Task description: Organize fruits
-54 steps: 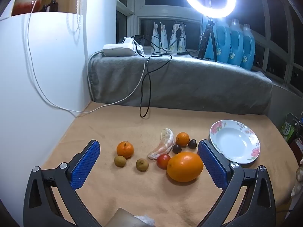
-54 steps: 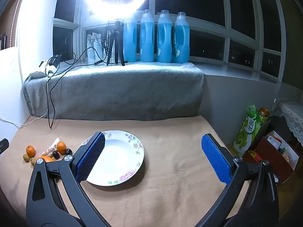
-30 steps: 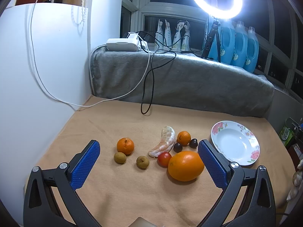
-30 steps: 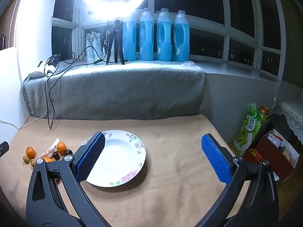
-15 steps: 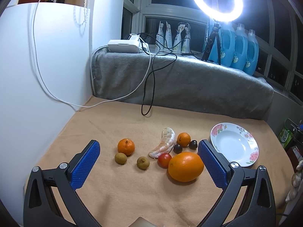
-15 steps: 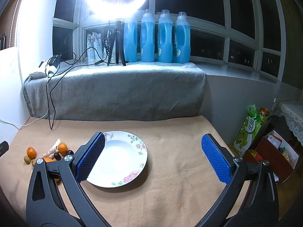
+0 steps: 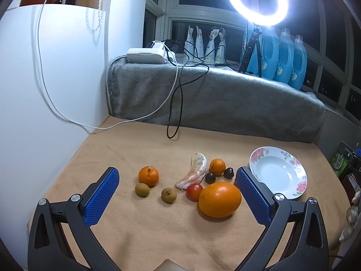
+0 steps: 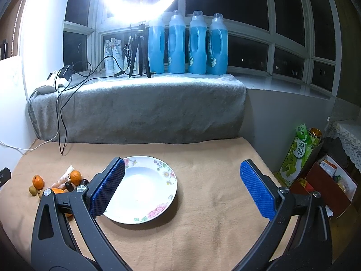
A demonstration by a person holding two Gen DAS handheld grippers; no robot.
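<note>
On the tan cloth lie a large orange (image 7: pixel 219 199), a red tomato (image 7: pixel 194 192), two small brown fruits (image 7: pixel 142 190), two mandarins (image 7: pixel 148 176), a peeled citrus segment (image 7: pixel 194 174) and two dark plums (image 7: pixel 210 178). A white floral plate (image 7: pixel 293 194) sits empty to their right. My left gripper (image 7: pixel 177 193) is open above the fruit. My right gripper (image 8: pixel 181 187) is open and empty over the plate (image 8: pixel 167 194), with the fruit cluster (image 8: pixel 75 177) at far left.
A grey-blanketed ledge (image 7: pixel 225 99) runs along the back with cables (image 7: pixel 178 85), a ring light (image 7: pixel 257 0) and blue bottles (image 8: pixel 194 45). A white wall (image 7: pixel 45 79) bounds the left. Boxes and cartons (image 8: pixel 315 158) stand beyond the table's right edge.
The left wrist view has risen and tilted slightly, so the fruit sits a little lower and farther in frame. The right wrist view has drifted slightly; the plate appears shifted to the right.
</note>
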